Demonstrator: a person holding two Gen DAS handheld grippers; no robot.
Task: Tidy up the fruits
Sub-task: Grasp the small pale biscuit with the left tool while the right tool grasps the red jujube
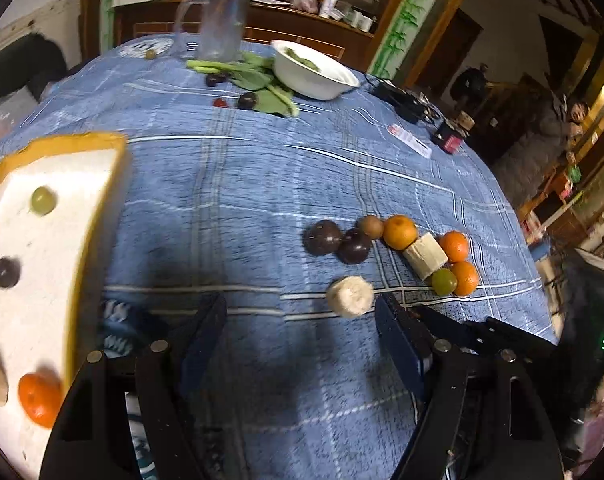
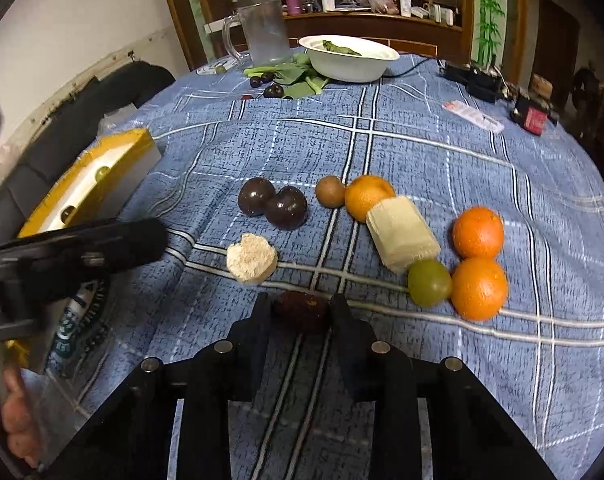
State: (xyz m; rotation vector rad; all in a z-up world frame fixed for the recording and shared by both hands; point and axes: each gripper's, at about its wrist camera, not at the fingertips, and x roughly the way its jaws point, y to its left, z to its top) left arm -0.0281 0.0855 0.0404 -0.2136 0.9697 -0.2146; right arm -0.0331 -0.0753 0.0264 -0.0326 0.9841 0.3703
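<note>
Presently, right tongs point(image 2: 301, 312) clamp a small brown fruit point(image 2: 301, 308) near the pale round slice point(image 2: 251, 258), left tongs point(image 1: 300, 320) wide, empty; risk: round fruit squirting free when lifted.

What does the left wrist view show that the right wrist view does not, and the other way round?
Only the left wrist view: the open left gripper, and the tray's floor, holding an orange, a dark fruit and a green grape.

Only the right wrist view: the right gripper shut on a small dark brown fruit, and a bare hand at the left edge.

Both: two dark round fruits, three oranges, a pale round chunk, a white bowl and a glass mug.
</note>
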